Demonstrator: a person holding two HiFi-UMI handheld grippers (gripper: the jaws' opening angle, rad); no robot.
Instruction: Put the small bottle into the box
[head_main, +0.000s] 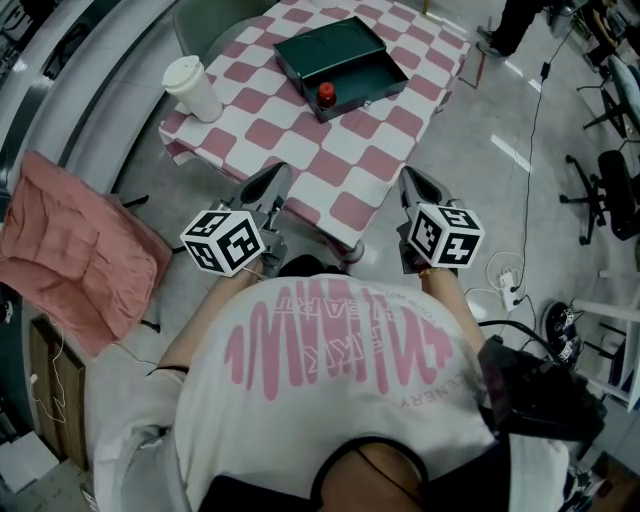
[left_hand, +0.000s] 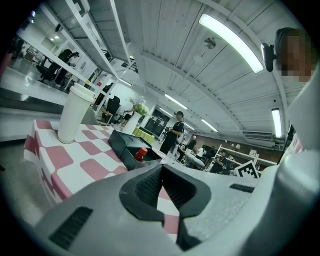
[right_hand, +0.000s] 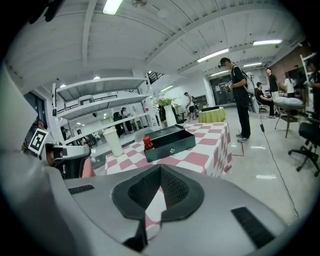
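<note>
The small bottle (head_main: 326, 96) with a red cap stands upright at the near-left corner of the dark green box (head_main: 345, 55), seemingly inside its open part. The left gripper view shows the bottle (left_hand: 141, 154) in the box (left_hand: 125, 142). In the right gripper view the bottle (right_hand: 147, 144) rises at the left end of the box (right_hand: 172, 141). My left gripper (head_main: 277, 177) and right gripper (head_main: 411, 180) hover side by side off the table's near edge, well short of the box. Both are shut and empty, as their own views show for the left gripper (left_hand: 161, 168) and the right gripper (right_hand: 160, 168).
A red-and-white checkered cloth (head_main: 380, 160) covers the table. A white lidded cup (head_main: 192, 88) stands at its left corner. A pink cloth (head_main: 80, 250) lies over a seat to my left. Office chairs (head_main: 610, 190) and floor cables are on the right. A person (right_hand: 240, 100) stands beyond the table.
</note>
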